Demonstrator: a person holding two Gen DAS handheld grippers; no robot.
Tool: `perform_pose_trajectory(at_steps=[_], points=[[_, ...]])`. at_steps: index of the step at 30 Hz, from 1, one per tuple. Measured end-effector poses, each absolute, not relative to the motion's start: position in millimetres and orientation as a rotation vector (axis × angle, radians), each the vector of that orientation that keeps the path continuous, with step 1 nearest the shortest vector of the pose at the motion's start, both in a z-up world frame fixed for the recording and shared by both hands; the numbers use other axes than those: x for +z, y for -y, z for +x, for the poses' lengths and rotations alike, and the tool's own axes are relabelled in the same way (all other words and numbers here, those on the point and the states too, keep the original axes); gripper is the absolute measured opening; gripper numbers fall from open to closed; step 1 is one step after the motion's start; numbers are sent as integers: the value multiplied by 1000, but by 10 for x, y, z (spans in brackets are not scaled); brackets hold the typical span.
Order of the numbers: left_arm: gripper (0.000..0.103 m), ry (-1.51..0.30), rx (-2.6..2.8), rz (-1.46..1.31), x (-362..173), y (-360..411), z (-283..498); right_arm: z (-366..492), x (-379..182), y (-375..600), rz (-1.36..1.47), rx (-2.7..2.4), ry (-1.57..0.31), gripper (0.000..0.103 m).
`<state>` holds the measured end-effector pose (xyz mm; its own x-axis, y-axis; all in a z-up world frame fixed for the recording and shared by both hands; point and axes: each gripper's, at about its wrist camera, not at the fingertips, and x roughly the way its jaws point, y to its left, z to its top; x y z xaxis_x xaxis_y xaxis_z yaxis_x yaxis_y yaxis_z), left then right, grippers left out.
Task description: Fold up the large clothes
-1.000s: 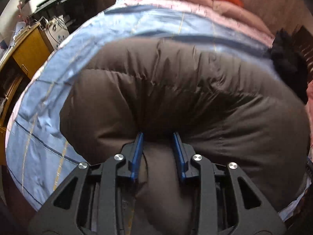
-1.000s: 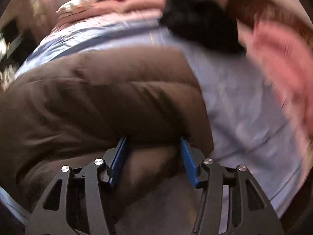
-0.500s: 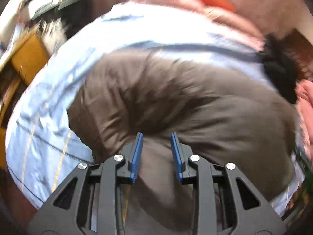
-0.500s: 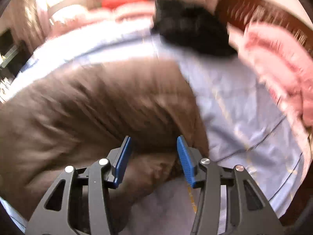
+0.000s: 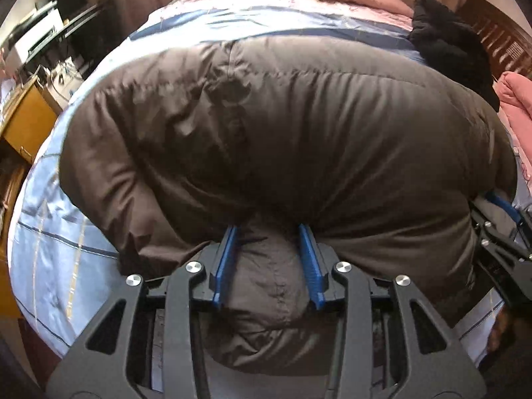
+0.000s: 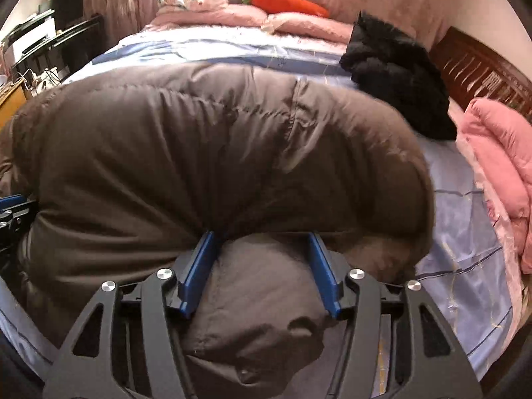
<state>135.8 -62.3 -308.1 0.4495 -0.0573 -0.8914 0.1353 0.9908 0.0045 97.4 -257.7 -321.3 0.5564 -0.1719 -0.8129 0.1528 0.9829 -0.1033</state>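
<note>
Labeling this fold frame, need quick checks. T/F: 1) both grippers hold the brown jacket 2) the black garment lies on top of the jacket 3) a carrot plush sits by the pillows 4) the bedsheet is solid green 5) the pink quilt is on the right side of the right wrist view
1) True: the left gripper and the right gripper each have brown jacket fabric between their fingers.
2) False: the black garment lies beyond the jacket, on the bedsheet.
3) True: the carrot plush rests there.
4) False: the bedsheet is light blue with lines.
5) True: the pink quilt is there.
</note>
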Motion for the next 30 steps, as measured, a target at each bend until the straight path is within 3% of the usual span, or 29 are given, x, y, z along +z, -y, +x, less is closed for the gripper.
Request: perform_pose_trajectory(at_steps=[5,11,17,23,28,30], points=[[37,-1082,-127,61,-3017,597,1373,975,-3131,2671,19,-197,-952,61],[34,-880,-5,45,-2507,242,1303,621,-2725,2499,13,-176,-836,58],[34,-1085,-23,23,-2996,265,1471,605,-2895,2074,-76,-80,-892,58],[34,-1137,-13,14,-3107,283,1564,708,-3063,1991,-155,-79,-931,59],[31,-999,-78,35,-2767,393,1247,573,-2732,2269,-35,-145,-821,58],[39,-944,-129,91,-2693,513,1136,620,-2743,2438,-7,-197,-831,58]])
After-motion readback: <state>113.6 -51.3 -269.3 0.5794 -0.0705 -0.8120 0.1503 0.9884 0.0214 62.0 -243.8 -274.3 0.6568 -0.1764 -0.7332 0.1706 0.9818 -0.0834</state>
